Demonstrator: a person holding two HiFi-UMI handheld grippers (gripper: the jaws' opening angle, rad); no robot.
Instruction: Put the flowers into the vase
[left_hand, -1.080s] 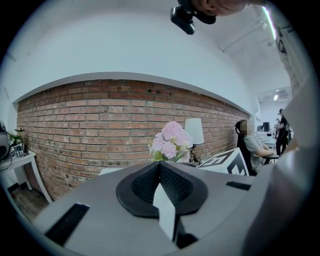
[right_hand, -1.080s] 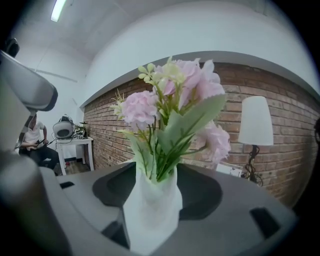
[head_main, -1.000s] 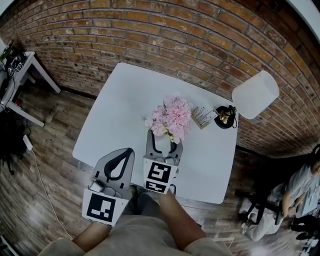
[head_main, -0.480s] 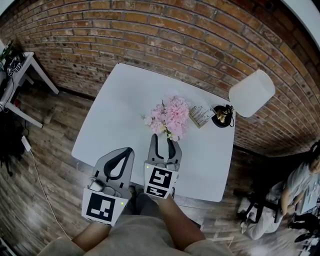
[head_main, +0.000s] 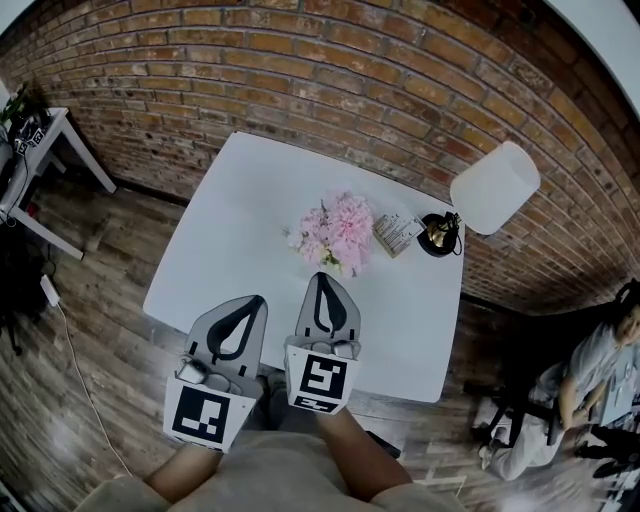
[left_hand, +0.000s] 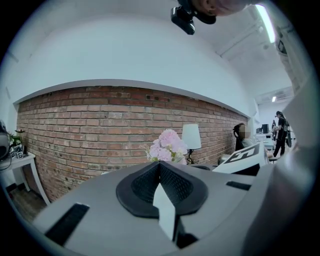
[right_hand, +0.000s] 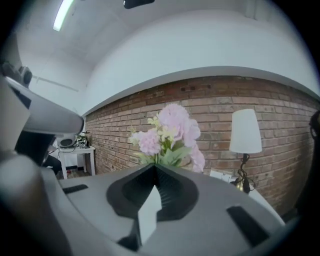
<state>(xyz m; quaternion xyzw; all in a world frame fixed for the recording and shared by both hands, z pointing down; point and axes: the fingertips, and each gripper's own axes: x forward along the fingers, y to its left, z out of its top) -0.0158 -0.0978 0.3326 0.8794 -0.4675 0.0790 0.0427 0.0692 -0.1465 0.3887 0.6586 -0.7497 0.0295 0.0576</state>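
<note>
Brick-walled room, white table (head_main: 230, 230): pink flowers (head_main: 335, 232) bunched upright mid-table near lamp (head_main: 493, 188), vase not visible beneath them; likely light, soft-headed, crushable, best taken low on the stems; left gripper (head_main: 248, 305) closed, empty; right gripper (head_main: 326, 285) jaws just closed, nothing between, just short of the flowers.

— What is carrying everything here?

— A white rectangular table (head_main: 250, 220) is standing on the brown wooden plank floor (head_main: 90, 330).

— And what is sitting on it?

— A bunch of pale pink flowers (head_main: 335, 232) is standing near the middle, and its blossoms are hiding whatever is holding it. Just beside it, to the right, a small printed paper card (head_main: 397, 232) is resting on the top. Next to that, a lamp with a black round base, brass stem and white shade (head_main: 492, 190) is standing near the far right corner.
</note>
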